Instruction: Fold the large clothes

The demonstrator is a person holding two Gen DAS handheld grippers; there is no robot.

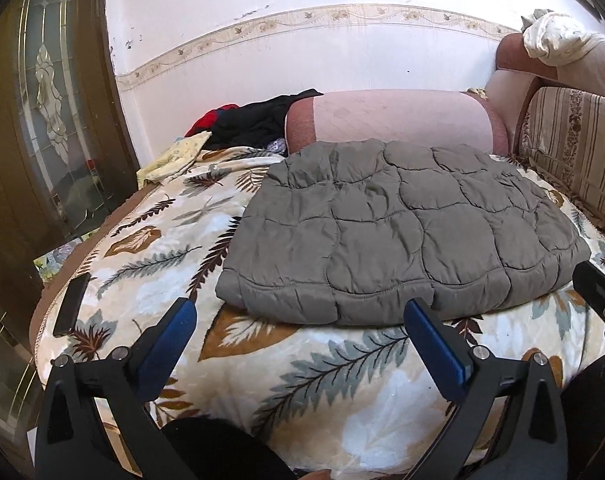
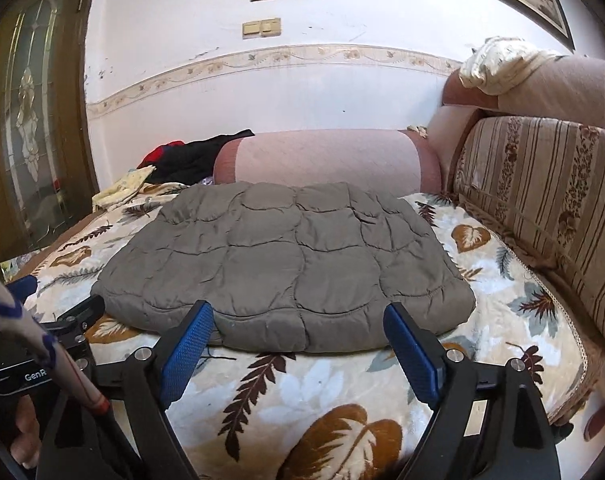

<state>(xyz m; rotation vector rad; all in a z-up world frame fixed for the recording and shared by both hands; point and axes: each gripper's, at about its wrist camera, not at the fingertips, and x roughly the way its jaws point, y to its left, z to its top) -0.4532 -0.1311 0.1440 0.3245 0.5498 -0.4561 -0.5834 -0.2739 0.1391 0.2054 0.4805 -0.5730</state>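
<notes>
Left gripper (image 1: pixel 300 312) wide | right gripper (image 2: pixel 298 316) wide | grey quilted jacket (image 1: pixel 402 228) folded on blanket (image 1: pixel 342 380)

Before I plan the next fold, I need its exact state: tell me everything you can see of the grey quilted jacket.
The grey quilted jacket is puffy, matte, nylon-like fabric stitched in rounded panels. It lies flat on the leaf-print blanket, folded into a compact trapezoid with no sleeves showing. Its far edge nears the pink bolster. Neither open tool touches it.
</notes>
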